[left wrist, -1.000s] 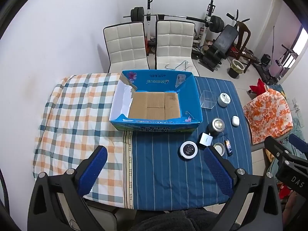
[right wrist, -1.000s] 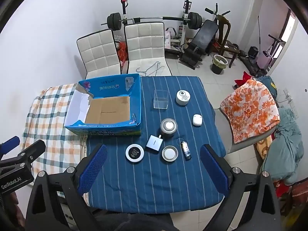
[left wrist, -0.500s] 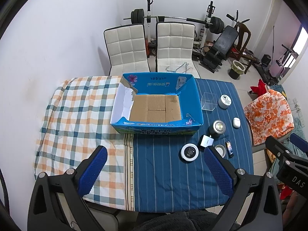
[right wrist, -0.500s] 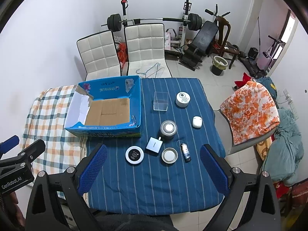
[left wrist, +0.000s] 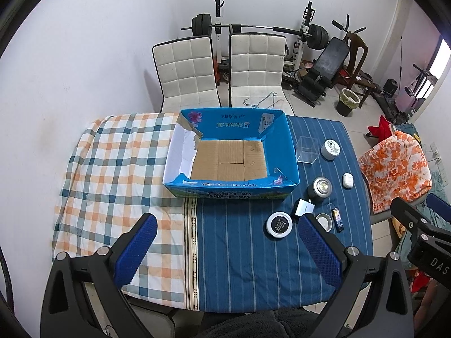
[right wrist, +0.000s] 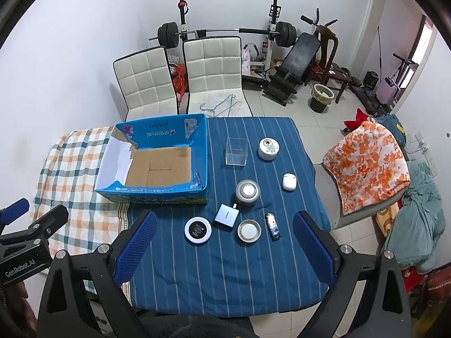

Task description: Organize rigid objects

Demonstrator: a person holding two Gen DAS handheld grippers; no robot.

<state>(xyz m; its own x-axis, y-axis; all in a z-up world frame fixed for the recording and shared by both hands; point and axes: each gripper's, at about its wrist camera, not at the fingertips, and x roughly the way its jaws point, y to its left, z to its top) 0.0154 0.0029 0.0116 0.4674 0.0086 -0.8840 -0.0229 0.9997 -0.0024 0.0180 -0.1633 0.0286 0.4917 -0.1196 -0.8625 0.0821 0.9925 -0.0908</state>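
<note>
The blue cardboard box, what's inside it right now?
Nothing is visible inside the blue cardboard box: only its bare brown cardboard floor and a torn white inner wall. The near wall hides a thin strip of the floor behind it.

open box [left wrist: 229,157] interior, objects crowded beside

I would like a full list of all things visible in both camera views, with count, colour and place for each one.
cardboard box: 1, blue outside, brown floor, open and empty, on the table
table: 1, blue striped cloth on one part, checked cloth on the other
clear box: 1, transparent, beside the cardboard box
white jar: 1, white, far side of the table
earbud case: 1, white, near the table edge
metal tin: 1, grey
flat grey box: 1, grey-blue
round disc: 1, white rim, black centre
tin lid: 1, silver
small dark gadget: 1
chairs: 2, white, behind the table
left gripper: 1, blue jaws, open
right gripper: 1, blue jaws, open
</note>
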